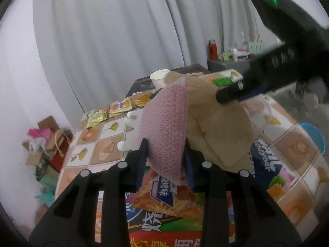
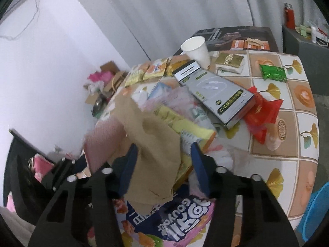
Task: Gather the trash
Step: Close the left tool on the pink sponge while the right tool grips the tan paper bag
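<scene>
My left gripper (image 1: 165, 160) is shut on a pink foam net sleeve (image 1: 164, 127) and holds it above the table. A crumpled brown paper (image 1: 216, 127) hangs against the sleeve. My right gripper (image 2: 163, 164) is open, its fingers on either side of the same brown paper (image 2: 152, 156); the paper lies between the jaws. The pink sleeve (image 2: 102, 142) and the left gripper show at the lower left of the right wrist view. The right gripper's black body (image 1: 273, 61) crosses the upper right of the left wrist view. Snack bags (image 2: 176, 222) lie underneath.
A tiled tablecloth (image 2: 287, 123) carries a white paper cup (image 2: 197, 50), a grey box (image 2: 216, 94), a red wrapper (image 2: 261, 111), a green packet (image 2: 272, 72) and yellow snack packets (image 1: 115, 111). A blue bin (image 2: 314, 216) stands at the right. Cardboard clutter (image 1: 47, 144) lies on the floor.
</scene>
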Tool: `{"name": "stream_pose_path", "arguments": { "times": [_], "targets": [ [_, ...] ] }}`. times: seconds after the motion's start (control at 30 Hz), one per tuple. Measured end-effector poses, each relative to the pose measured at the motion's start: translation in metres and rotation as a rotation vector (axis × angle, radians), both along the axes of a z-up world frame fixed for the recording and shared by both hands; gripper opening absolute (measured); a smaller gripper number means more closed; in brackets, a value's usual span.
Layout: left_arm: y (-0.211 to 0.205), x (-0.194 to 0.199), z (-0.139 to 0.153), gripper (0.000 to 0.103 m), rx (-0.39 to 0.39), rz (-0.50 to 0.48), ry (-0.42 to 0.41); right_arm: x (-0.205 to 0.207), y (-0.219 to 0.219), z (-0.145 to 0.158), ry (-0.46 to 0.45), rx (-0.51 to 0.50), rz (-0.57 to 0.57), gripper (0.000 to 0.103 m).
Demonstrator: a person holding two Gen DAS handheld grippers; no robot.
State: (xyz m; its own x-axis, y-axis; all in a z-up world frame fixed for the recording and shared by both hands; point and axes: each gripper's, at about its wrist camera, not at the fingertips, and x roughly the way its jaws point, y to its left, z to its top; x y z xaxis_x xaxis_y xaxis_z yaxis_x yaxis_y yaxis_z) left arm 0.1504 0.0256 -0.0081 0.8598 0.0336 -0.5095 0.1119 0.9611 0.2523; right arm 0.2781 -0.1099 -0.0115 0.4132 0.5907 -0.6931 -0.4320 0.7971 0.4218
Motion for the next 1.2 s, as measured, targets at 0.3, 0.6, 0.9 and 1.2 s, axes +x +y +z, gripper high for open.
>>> {"name": "stream_pose_path", "arguments": {
  "times": [0.3,0.6,0.9,1.2],
  "targets": [
    [0.032,-0.010,0.016,0.030,-0.143,0.010,-0.038,-0.020,0.012,0.022,-0.058,-0.029,0.015,0.006],
    [0.075,-0.008,0.013,0.032,-0.352,0.016,0.034,-0.022,-0.004,0.041,-0.093,-0.018,-0.086,0.004],
    [0.108,-0.012,0.020,0.031,-0.418,0.052,-0.004,-0.045,-0.019,0.085,-0.201,0.018,-0.124,0.003],
    [0.112,-0.018,0.033,0.024,-0.459,0.037,0.000,-0.082,-0.056,0.116,-0.285,0.071,-0.165,0.003]
  ]
}}
